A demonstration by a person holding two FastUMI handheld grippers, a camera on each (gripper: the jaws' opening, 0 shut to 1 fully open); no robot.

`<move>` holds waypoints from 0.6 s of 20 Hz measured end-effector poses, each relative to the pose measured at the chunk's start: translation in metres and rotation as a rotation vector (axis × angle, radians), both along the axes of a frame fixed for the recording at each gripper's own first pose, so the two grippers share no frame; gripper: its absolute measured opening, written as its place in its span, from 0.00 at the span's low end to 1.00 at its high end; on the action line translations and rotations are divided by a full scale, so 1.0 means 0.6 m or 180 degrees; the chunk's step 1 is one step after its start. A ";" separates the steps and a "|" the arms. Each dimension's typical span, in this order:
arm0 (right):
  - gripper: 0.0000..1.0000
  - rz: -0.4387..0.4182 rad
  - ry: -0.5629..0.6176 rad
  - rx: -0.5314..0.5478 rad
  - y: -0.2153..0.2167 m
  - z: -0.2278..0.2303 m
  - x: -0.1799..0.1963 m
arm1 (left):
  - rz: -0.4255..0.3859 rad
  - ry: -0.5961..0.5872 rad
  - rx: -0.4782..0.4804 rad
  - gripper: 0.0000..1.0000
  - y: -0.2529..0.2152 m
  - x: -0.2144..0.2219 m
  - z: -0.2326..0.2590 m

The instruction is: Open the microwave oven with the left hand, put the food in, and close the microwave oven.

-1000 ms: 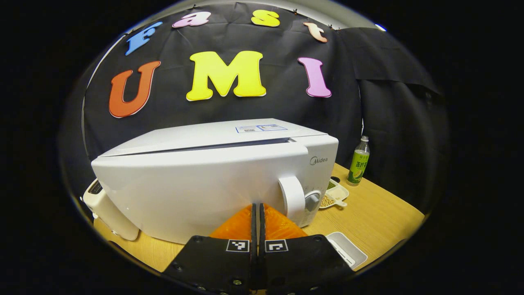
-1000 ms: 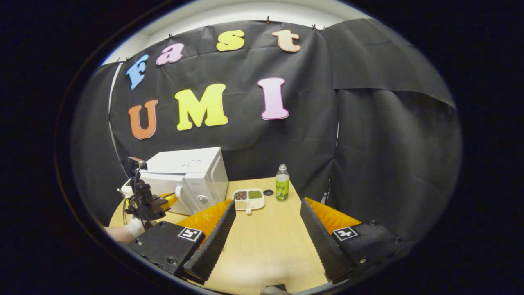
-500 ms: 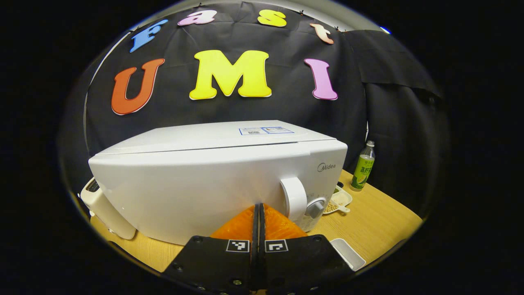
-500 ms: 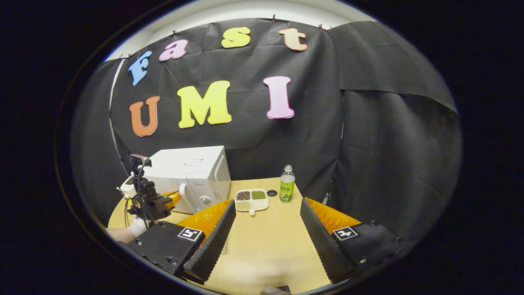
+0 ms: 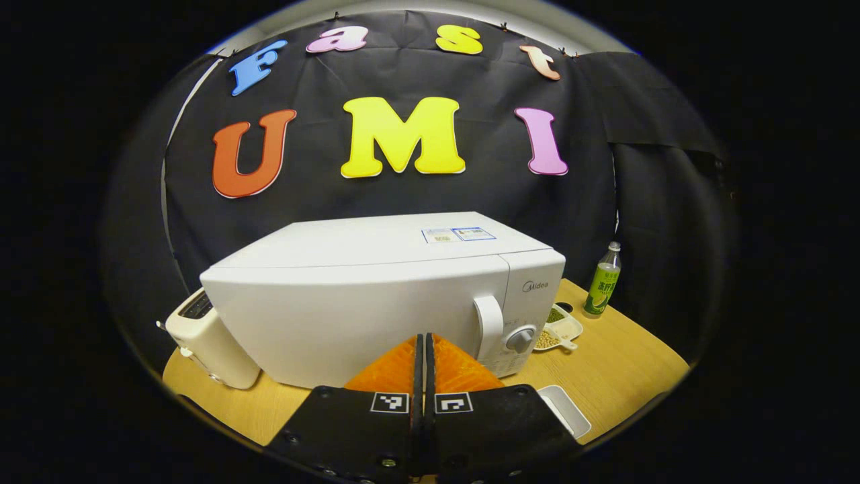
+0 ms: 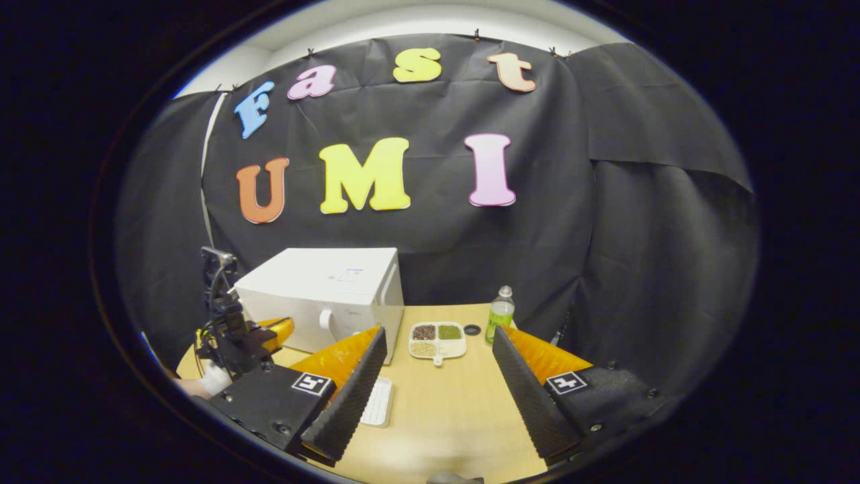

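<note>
Since one second ago the microwave oven [image 5: 376, 296] door has gone from slightly ajar, with a gap along its top edge, to flush with the cabinet; the left gripper [image 5: 424, 339] has drawn back from the door, and the oven looks smaller in the left gripper view.

Left gripper: fingers pressed together, no gap between them, nothing held. It points at the lower front of the door, just left of the door handle [image 5: 489, 328]; contact with the door cannot be told. In the right gripper view the left gripper [image 6: 275, 329] sits in front of the oven's door side, with a gloved hand [image 6: 211, 378] below it.

Right gripper [image 6: 437, 349]: fingers spread wide apart, empty, hovering over the wooden table [image 6: 443, 417], well apart from the oven.

Microwave oven [image 6: 329, 296]: white, door closed, standing at the back left of the table. A round knob [image 5: 521, 338] lies right of the handle. Food inside cannot be seen.

Around it: a white toaster [image 5: 208, 349] stands just beside the oven on its left. A divided tray of beans and grains [image 6: 438, 339] lies right of the oven, with a small dark cap [image 6: 472, 329] and a green-labelled bottle [image 6: 499, 314] further right. A flat white tray [image 5: 564, 411] lies on the table in front of the oven, near the left gripper.
</note>
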State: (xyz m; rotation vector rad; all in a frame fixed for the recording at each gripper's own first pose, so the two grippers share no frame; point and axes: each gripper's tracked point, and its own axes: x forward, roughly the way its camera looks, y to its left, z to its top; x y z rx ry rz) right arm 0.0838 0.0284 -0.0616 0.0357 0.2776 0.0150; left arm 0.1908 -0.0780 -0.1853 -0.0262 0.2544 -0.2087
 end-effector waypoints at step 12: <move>0.92 0.0131 -0.0204 -0.0067 0.065 0.015 -0.019 | -0.0079 -0.0212 0.0073 0.95 0.032 -0.148 0.106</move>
